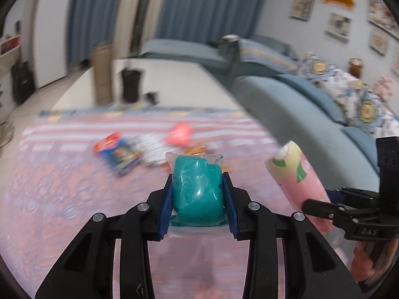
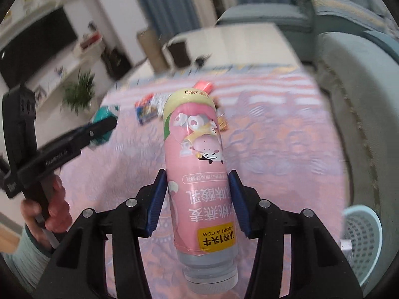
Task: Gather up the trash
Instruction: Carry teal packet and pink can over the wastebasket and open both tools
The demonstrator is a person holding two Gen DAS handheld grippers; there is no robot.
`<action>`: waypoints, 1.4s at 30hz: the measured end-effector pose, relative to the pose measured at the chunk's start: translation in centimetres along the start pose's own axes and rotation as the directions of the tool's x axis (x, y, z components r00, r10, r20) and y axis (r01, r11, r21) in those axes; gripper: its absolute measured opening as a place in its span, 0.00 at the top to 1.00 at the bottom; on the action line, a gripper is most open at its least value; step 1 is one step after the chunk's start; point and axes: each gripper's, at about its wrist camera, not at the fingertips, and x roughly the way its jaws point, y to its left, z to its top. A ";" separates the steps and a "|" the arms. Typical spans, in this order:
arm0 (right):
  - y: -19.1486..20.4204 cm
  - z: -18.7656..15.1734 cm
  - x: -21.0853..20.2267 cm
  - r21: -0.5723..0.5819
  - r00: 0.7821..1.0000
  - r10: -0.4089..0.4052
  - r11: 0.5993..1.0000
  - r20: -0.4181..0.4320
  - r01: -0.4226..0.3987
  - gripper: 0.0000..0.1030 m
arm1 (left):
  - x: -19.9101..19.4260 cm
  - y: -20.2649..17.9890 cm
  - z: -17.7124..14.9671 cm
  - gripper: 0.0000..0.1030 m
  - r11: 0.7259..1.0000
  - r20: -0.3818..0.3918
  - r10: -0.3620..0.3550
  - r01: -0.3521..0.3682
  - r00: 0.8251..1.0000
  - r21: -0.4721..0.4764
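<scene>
The left claw (image 1: 198, 194) grips a teal pouch (image 1: 197, 189) between its blue pads, and the right claw (image 2: 197, 199) grips a pink bottle (image 2: 197, 174) around its middle, with the cap end toward the camera; both are lifted above the pink cloth (image 1: 62, 186). I judge that the step is to carry both to the blue basket (image 2: 361, 239), low on the right in the right wrist view, so keep both grips firm and release only above its rim. Farther off, more wrappers (image 1: 117, 152) lie on the cloth for later.
</scene>
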 end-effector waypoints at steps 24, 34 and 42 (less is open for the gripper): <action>-21.4 -12.2 -14.2 0.522 0.921 -0.388 0.791 0.026 0.319 0.54 | 8.1 -28.4 -3.6 0.66 0.882 -0.242 -0.363 0.416 0.900 0.224; -24.1 -15.4 -12.1 0.564 0.903 -0.421 0.726 -0.088 0.394 0.55 | 12.6 -30.3 -6.6 0.66 0.864 -0.362 -0.367 0.458 0.857 0.209; -24.9 -16.4 -10.8 0.571 0.898 -0.415 0.706 -0.145 0.418 0.54 | 14.9 -31.0 -7.7 0.58 0.855 -0.418 -0.374 0.482 0.828 0.190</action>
